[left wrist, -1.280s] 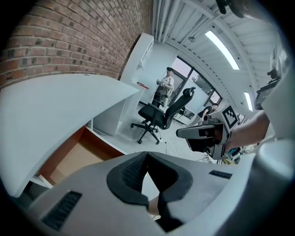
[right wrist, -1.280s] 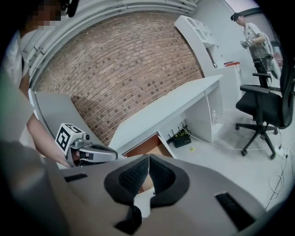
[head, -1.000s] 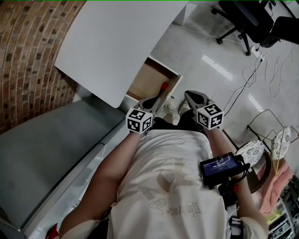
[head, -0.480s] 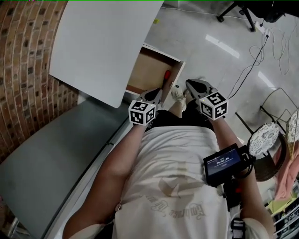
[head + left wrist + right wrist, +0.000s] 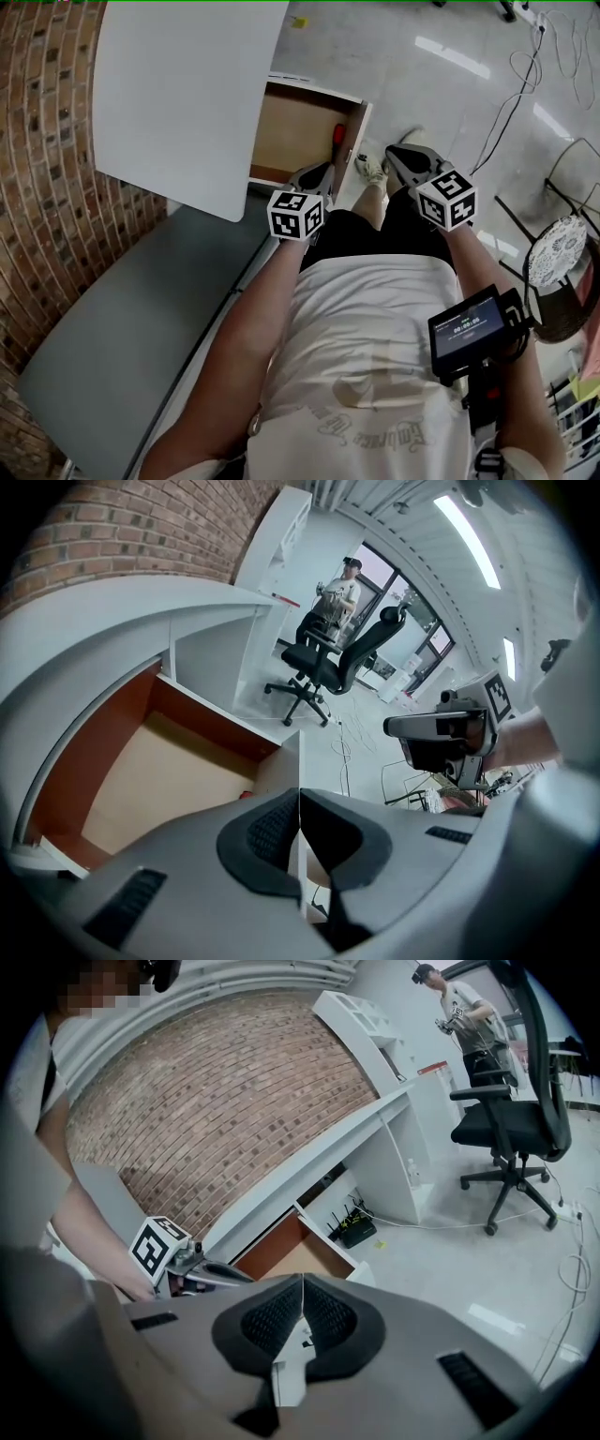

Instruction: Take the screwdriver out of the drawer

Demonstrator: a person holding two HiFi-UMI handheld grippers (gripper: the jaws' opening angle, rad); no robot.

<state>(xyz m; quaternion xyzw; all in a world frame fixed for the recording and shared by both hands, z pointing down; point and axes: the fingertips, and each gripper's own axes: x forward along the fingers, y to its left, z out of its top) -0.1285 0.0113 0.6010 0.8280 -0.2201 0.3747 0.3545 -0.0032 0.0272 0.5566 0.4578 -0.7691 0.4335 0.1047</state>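
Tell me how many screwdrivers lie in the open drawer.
1. A screwdriver, showing only its red handle, lies by the right wall of the drawer in the head view. The white desktop hides part of the drawer, so others may be unseen.

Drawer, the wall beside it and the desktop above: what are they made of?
Drawer: probably wood or wood board, with a matt tan floor, reddish-brown inner sides and a white front. Wall: brick, rough, reddish-brown with pale mortar lines. Desktop: smooth white panel, likely laminate or painted board; cannot tell which.
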